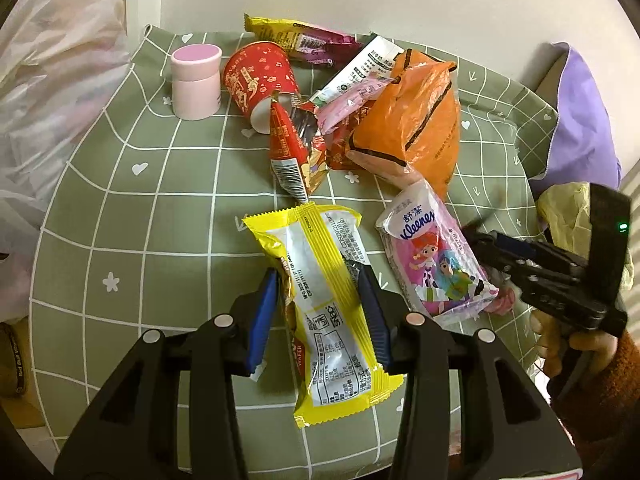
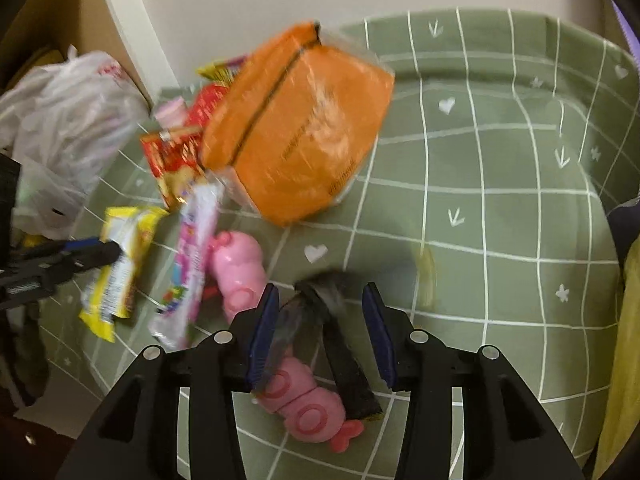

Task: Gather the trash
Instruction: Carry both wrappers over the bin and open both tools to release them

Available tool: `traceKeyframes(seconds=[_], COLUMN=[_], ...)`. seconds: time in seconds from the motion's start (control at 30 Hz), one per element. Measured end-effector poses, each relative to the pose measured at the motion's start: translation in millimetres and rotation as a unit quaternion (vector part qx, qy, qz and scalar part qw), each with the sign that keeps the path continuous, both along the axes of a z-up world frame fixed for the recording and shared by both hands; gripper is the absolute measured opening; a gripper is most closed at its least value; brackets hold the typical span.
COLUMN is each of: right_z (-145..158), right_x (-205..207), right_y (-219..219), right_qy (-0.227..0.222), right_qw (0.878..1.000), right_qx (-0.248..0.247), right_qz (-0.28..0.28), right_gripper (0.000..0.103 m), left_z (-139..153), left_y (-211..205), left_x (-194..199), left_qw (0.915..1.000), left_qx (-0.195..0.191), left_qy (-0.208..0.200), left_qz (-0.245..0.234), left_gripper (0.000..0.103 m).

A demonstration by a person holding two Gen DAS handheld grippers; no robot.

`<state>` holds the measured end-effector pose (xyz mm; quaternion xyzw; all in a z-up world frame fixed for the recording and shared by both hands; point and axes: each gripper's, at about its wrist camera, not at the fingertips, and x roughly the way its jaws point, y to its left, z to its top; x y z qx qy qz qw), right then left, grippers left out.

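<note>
In the left wrist view my left gripper (image 1: pixel 318 276) is shut on a yellow wafer wrapper (image 1: pixel 320 264), which lies lengthwise between the blue pads above the green checked tablecloth (image 1: pixel 160 240). The right wrist view shows the same left gripper (image 2: pixel 108 250) on that wrapper (image 2: pixel 116 276). My right gripper (image 2: pixel 320 292) stands open. A blurred black wrapper (image 2: pixel 344 352) slants between its pads, clear of the right pad, over a pink caterpillar toy (image 2: pixel 240 268). From the left wrist view the right gripper (image 1: pixel 480 240) reaches in from the right, behind a Kleenex tissue pack (image 1: pixel 432 256).
An orange plastic bag (image 1: pixel 412 120), red snack wrappers (image 1: pixel 288 148), a tipped red paper cup (image 1: pixel 260 80) and a pink jar (image 1: pixel 196 80) crowd the far half of the table. A white plastic bag (image 1: pixel 52 80) hangs off the left edge. Purple cloth (image 1: pixel 580 112) lies at the right.
</note>
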<state>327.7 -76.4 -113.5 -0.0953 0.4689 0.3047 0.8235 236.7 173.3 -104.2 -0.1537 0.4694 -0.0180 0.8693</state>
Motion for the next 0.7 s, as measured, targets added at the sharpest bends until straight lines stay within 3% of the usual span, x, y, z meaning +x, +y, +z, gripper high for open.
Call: traceKeyframes(seconds=[0.07, 0.13, 0.47, 0.7], right_z=[-2.9, 0.8, 58.6, 112.4], right_x=[-1.3, -4.0, -17.9, -35.2], right_y=[-1.4, -5.8, -29.2, -51.1], right_qy=[0.0, -0.003, -0.06, -0.121], right_qw=[1.0, 1.0, 0.997, 0.99], right_qx=[-0.011, 0.001, 0.049, 0.066], right_qz=[-0.004, -0.006, -0.016, -0.029], right_gripper=[0.016, 0.011, 0.009, 0.009], left_z=[0.6, 2.0, 25.3, 77.5], left_y=[2.5, 4.7, -9.4, -34.7], left_x=[-1.4, -2.0, -0.8, 14.3], left_qw=[1.0, 1.0, 0.9991, 0.9924], left_qx=[-0.002, -0.005, -0.005, 0.003], left_qy=[0.0, -0.001, -0.041, -0.117], left_qz=[0.003, 0.006, -0.005, -0.039], left_gripper=[0.039, 0.039, 0.039, 0.039])
